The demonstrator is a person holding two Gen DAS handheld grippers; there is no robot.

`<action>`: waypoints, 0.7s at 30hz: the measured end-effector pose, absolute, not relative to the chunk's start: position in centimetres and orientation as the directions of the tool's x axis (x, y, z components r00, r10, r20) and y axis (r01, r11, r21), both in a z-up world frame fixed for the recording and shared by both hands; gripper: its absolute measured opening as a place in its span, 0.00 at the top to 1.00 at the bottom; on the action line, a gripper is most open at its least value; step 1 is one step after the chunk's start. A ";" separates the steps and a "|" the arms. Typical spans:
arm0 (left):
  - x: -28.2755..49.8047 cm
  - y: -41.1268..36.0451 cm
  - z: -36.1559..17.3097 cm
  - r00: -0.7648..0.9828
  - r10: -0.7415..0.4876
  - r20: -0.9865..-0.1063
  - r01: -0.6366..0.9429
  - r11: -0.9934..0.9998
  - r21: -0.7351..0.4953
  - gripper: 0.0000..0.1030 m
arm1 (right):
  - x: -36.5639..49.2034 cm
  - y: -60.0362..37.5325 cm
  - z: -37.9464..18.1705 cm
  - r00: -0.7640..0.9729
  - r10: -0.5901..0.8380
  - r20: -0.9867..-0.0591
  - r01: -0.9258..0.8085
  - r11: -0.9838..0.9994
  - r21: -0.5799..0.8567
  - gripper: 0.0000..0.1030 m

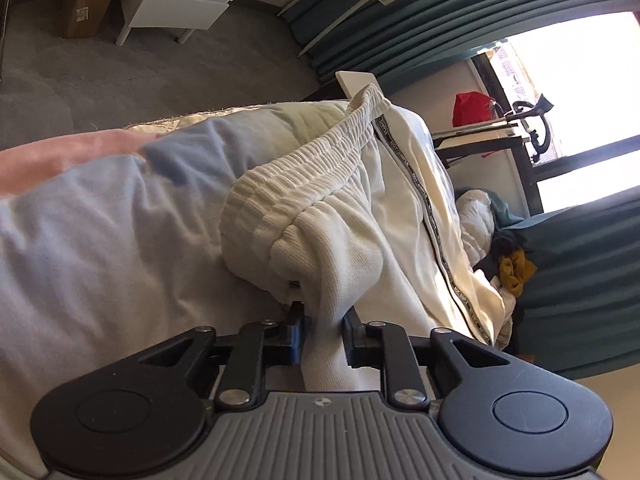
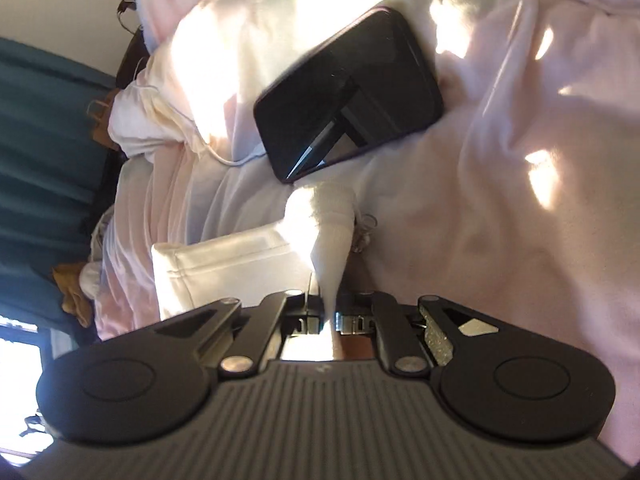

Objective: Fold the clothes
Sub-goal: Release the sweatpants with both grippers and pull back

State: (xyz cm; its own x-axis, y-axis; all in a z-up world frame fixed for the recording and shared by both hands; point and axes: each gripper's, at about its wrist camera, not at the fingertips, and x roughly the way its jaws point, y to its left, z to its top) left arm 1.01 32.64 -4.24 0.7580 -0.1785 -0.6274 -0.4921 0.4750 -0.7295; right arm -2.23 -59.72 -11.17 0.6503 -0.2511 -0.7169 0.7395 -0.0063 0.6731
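White trousers (image 1: pixel 340 208) lie bunched on the bed (image 1: pixel 100 240) ahead of both grippers, left gripper (image 1: pixel 322 320) and right gripper (image 2: pixel 329 312) each clamped on cloth mid-fold; next likely carrying the held edges across together.

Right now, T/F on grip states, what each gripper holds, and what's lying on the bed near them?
1. The left gripper is shut on white trousers. True.
2. The right gripper is open and holds nothing. False: it is shut on white cloth.
3. A dark phone lies on the bedding ahead of the right gripper. True.
4. The trousers have a red waistband. False: the ribbed waistband is white.
5. The curtains are yellow. False: they are teal.
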 end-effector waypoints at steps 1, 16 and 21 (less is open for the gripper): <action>1.0 32.6 -4.6 0.751 -0.178 -0.636 -0.495 0.487 -0.720 0.65 | -2.1 -59.7 -11.1 0.650 -0.251 -0.717 0.740 -0.004 0.673 0.92; -2.4 27.3 2.7 0.776 0.071 -0.627 -0.413 0.809 -0.420 0.16 | -0.7 -58.4 -5.5 0.590 -0.408 -0.696 0.803 0.206 0.560 0.51; -1.9 22.8 5.2 0.811 0.107 -0.575 -0.334 0.891 -0.306 0.16 | 0.4 -55.9 -1.6 0.666 -0.473 -0.577 0.746 0.442 0.499 0.51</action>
State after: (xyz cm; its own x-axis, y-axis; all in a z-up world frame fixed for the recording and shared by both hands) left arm -1.92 22.77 5.23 0.8110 0.1066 -0.5753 -0.3342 0.8915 -0.3060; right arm 0.45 -55.88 -1.57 0.6661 -0.4732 -0.5766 0.7457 0.4418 0.4988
